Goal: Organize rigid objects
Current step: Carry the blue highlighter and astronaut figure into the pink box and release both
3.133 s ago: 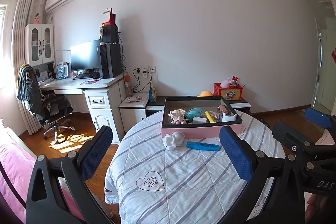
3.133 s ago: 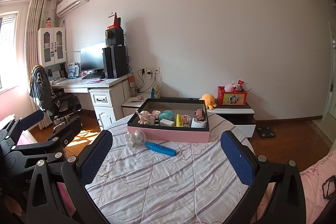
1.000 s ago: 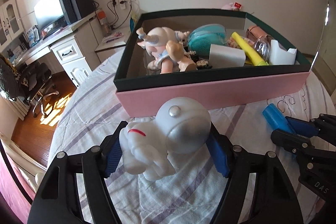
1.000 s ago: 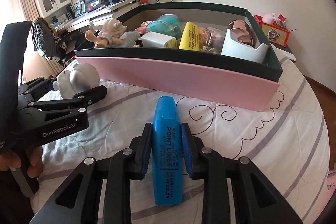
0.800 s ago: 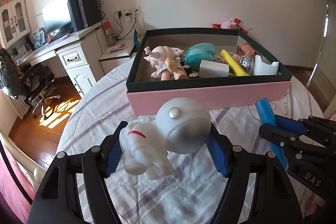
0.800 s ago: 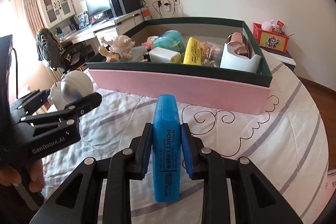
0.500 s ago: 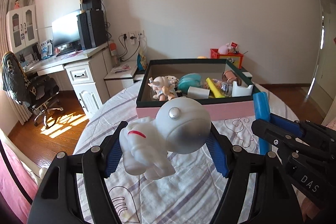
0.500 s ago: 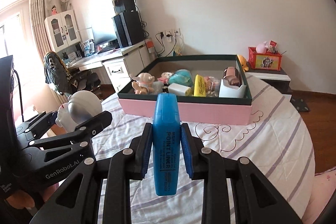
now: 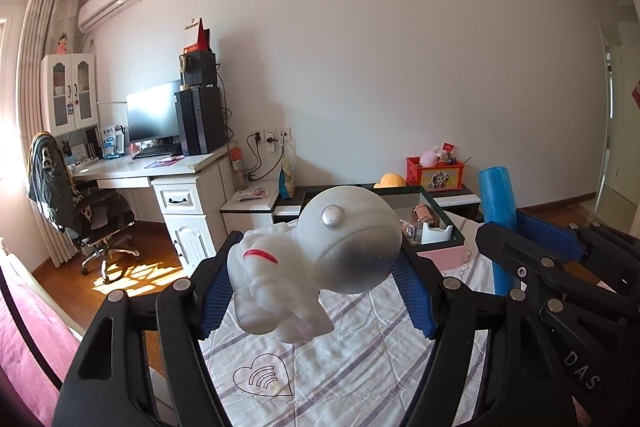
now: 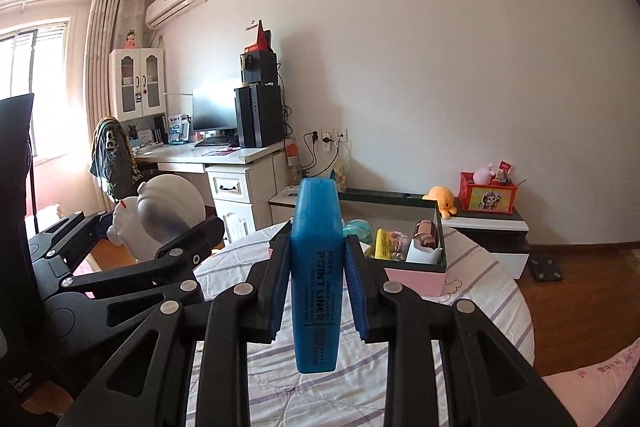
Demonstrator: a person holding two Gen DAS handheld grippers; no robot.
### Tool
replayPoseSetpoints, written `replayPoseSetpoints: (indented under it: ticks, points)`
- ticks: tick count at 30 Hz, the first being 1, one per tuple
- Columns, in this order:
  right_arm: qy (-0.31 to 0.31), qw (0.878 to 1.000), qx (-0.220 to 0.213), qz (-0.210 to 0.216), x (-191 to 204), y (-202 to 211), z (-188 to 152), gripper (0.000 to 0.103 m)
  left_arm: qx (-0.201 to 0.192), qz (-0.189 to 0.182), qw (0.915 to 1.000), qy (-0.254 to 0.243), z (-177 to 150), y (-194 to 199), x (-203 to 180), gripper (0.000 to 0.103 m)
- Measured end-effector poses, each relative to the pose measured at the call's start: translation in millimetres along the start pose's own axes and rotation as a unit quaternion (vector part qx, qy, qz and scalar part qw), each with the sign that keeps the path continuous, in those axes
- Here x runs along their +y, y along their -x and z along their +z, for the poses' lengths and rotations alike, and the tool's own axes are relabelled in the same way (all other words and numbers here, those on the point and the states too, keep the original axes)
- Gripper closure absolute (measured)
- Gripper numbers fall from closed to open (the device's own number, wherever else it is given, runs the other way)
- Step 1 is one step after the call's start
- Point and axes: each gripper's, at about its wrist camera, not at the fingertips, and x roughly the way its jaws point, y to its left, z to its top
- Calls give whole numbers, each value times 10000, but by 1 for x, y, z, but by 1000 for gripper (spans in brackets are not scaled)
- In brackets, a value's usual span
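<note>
Both grippers loaded above the counter (image 10: 472, 303): left gripper (image 9: 316, 291) clamps the white figurine (image 9: 316, 263), right gripper (image 10: 316, 289) the blue highlighter (image 10: 316, 287). Risk: the rounded figurine slipping from its fingers short of the box (image 10: 416, 279).

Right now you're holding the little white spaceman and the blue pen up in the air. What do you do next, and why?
Probably carry both forward over the pink box and lower them in. The left gripper is shut on the white astronaut toy, the right gripper on the blue highlighter, both above the table, and the box already holds similar things.
</note>
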Motion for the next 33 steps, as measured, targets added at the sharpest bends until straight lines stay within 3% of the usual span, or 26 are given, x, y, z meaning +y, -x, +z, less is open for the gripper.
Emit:
replayPoseSetpoints:
  ticks: [7,19,28,33]
  points:
    - [122,9998,-167,-32,11,20,7,75,-219,55,9997,24,4,26,7,30]
    - [210,9996,-156,-54,14,18,5,75,-258,99,9996,3,3,26,4,30]
    - [184,9998,17,-108,8,-6,5,75,-61,65,9999,-65,6,-9,-2,30]
    - [162,9996,148,-176,-10,-36,9,75,224,-298,9993,-80,14,-57,-7,30]
